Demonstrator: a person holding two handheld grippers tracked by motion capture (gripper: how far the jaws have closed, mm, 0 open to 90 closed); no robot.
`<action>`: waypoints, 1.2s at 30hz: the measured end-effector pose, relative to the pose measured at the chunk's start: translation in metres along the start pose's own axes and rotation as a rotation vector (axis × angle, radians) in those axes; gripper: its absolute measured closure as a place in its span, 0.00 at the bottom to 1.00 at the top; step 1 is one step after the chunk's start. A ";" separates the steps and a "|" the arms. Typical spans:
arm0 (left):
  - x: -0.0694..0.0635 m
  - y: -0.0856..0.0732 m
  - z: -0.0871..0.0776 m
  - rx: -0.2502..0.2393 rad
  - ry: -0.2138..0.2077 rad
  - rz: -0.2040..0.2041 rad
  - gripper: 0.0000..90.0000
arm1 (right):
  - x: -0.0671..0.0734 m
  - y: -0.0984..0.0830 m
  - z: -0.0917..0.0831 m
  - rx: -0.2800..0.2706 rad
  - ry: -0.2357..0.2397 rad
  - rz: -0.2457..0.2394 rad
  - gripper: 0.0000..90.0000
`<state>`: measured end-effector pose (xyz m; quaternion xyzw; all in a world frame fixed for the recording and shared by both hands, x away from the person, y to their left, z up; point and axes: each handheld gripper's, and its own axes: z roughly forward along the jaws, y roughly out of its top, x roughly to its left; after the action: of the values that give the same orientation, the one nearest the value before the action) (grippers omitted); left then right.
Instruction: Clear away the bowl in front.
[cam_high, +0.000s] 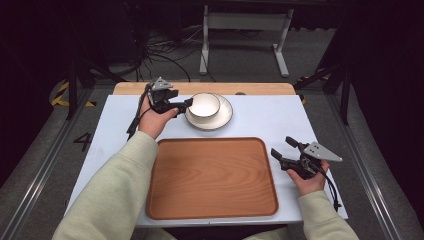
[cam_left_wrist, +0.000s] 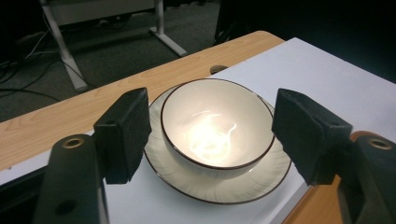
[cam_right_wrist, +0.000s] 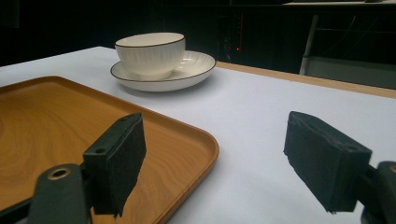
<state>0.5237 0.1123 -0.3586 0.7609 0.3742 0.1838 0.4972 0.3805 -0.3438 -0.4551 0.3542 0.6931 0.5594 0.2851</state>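
Left tool (cam_high: 186, 105), jaws spread, is framing the bowl (cam_left_wrist: 217, 122) on its plate (cam_left_wrist: 217, 184) (right tool (cam_high: 284, 151) spread, idling beside tray (cam_high: 212, 177)); centring both pads before closing is looking wise.

Pale green sleeves (cam_high: 117, 185); each black hand-held gripper (cam_high: 186, 104) topped by grey three-cornered plate, trailing black cable.

A white-topped desk (cam_high: 280, 120) with a wooden far edge carries a wooden tray (cam_high: 212, 177) near the person and, beyond it, a plate (cam_high: 225, 117).
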 end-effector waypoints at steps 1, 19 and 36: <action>0.000 0.000 0.001 -0.007 -0.001 -0.008 0.31 | 0.000 0.000 0.000 0.000 0.001 -0.001 0.24; 0.020 -0.005 0.044 0.065 0.065 -0.168 0.37 | 0.001 0.000 0.000 0.002 -0.003 -0.015 0.24; 0.024 -0.016 0.070 0.163 0.077 -0.213 0.49 | 0.001 0.000 0.001 0.009 0.005 -0.022 0.25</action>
<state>0.5791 0.0905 -0.4054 0.7470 0.4855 0.1280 0.4357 0.3807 -0.3421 -0.4550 0.3466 0.7002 0.5537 0.2881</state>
